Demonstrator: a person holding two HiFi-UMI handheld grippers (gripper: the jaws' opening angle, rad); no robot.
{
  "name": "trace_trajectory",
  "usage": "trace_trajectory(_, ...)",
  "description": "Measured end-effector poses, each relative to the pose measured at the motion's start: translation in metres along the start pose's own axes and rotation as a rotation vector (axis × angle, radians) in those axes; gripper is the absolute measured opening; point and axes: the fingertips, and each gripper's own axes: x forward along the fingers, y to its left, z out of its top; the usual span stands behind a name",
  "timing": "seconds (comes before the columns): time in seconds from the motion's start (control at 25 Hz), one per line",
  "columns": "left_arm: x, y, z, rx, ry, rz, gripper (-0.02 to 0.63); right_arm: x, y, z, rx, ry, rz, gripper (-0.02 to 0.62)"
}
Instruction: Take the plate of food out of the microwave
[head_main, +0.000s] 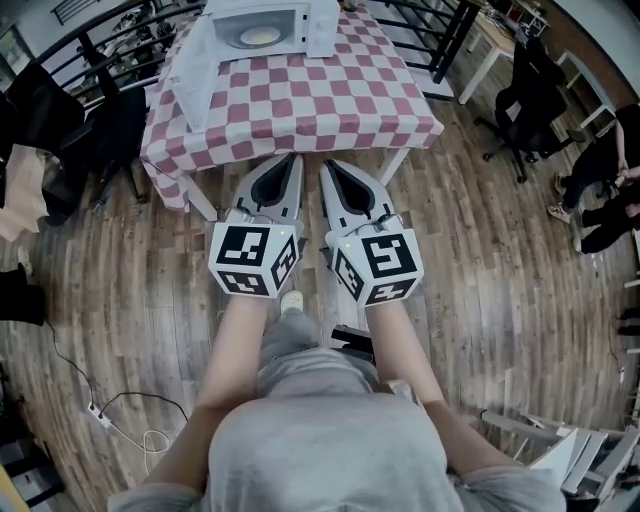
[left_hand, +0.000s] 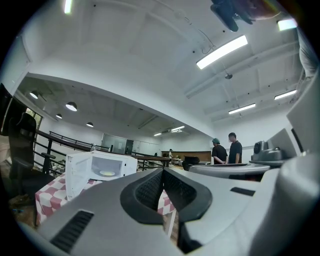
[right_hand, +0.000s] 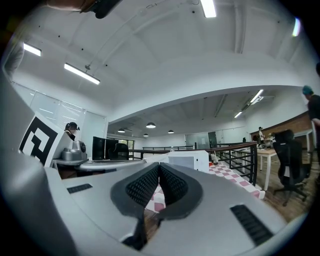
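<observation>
Approach step: left gripper (head_main: 292, 160) and right gripper (head_main: 329, 167), both closed on nothing, are short of the desk (head_main: 330, 100); next they must reach the open microwave (head_main: 318, 28) and part for the plate (head_main: 260, 37)

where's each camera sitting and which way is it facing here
head view: on the person's head, facing steeply down at floor and checked table; shows forearms, torso, left gripper and right gripper.
left gripper view: on the left gripper, facing level along its shut jaws to the open microwave with the plate inside.
right gripper view: on the right gripper, level along its shut jaws toward the same table.
shared: all three show the microwave on the table.
</observation>
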Motion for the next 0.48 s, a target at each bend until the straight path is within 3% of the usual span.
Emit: trace_trajectory(0.48, 0.071, 0.052, 0.012, -0.007, -0.003, -0.025, 0.003, 0.083, -0.031, 0.005, -0.002, 0.005, -0.010, 0.026)
